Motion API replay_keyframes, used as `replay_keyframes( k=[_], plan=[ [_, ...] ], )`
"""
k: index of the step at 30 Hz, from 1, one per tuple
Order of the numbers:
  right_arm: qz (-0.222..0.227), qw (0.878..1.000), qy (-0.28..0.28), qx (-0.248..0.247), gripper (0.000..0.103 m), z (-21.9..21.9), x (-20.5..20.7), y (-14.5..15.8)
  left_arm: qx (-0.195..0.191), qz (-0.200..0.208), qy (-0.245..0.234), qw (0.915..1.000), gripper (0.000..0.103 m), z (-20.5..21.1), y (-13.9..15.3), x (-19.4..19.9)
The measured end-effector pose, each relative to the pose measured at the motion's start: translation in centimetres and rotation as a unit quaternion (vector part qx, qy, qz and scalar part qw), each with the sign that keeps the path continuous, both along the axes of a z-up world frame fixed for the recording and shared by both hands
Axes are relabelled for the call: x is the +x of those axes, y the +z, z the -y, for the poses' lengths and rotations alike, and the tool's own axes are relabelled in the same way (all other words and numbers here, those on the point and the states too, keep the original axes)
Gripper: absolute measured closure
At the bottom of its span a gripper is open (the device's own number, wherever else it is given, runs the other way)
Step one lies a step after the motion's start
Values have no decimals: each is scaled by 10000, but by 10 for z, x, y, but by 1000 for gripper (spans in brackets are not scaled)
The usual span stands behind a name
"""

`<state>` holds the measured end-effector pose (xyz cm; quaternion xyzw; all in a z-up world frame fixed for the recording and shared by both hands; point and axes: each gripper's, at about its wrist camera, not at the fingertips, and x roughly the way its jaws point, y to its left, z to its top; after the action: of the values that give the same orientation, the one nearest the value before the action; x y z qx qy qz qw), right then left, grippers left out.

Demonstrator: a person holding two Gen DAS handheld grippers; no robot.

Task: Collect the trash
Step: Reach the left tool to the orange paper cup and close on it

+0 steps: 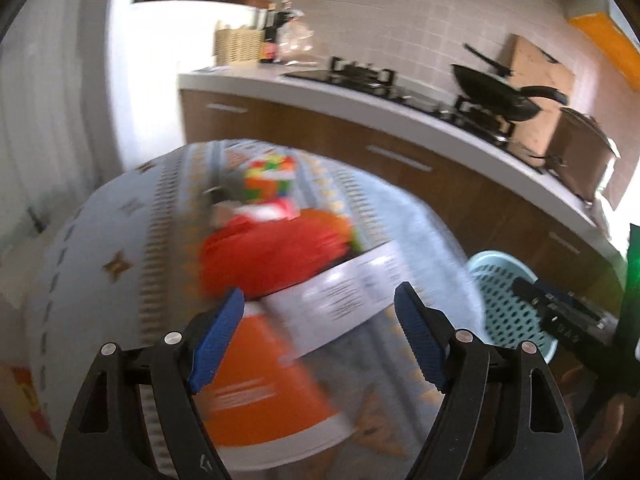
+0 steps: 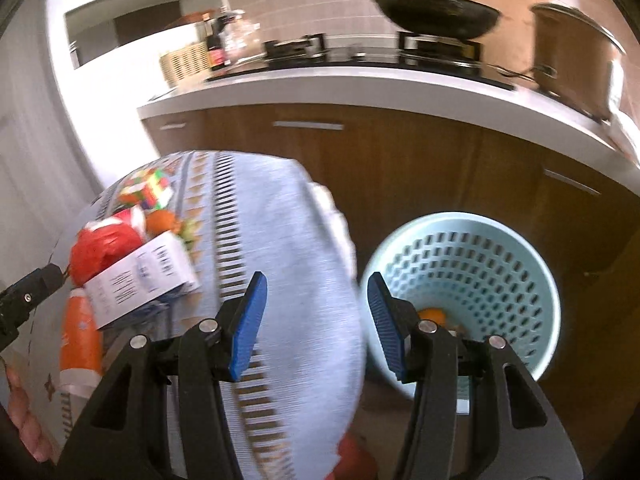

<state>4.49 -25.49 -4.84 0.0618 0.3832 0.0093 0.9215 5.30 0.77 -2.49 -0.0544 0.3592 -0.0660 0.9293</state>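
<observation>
Orange scrap (image 2: 434, 315) inside basket (image 2: 520, 240), right view only, both claws empty

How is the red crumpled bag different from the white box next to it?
The red bag is bright red, soft and crumpled into a lump; the white box is white with dark printing, flat-sided and stiff. The bag lies farther back on the table; the box is nearer and tilted across its front. Both lie on the patterned tablecloth, not in the basket.

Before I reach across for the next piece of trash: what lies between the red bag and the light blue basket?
In the right wrist view, a white printed box leans by the red bag; then bare patterned tablecloth runs to the table edge, with the basket beyond.
</observation>
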Motion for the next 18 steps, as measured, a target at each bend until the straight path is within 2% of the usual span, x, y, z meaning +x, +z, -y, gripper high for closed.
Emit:
replay_keyframes(
  k=[3,8,11,13,18],
  plan=[
    [-11,9998,167,-57,54,-19,3,0,0,-167,191,9997,27,-30,-11,-8],
    [-50,9991,402,-122,54,-45,6,-3,-92,-487,254,9984,27,-59,-37,-22],
    [-88,9985,518,-149,54,-58,7,-6,-326,-683,171,9970,27,-69,-51,-24],
    [-114,9980,594,-177,54,-66,8,-8,-591,-710,61,9957,25,-74,-58,-24],
    [-112,9972,703,-232,54,-79,6,-8,-909,-794,-164,9926,24,-69,-69,-18]
  ],
)
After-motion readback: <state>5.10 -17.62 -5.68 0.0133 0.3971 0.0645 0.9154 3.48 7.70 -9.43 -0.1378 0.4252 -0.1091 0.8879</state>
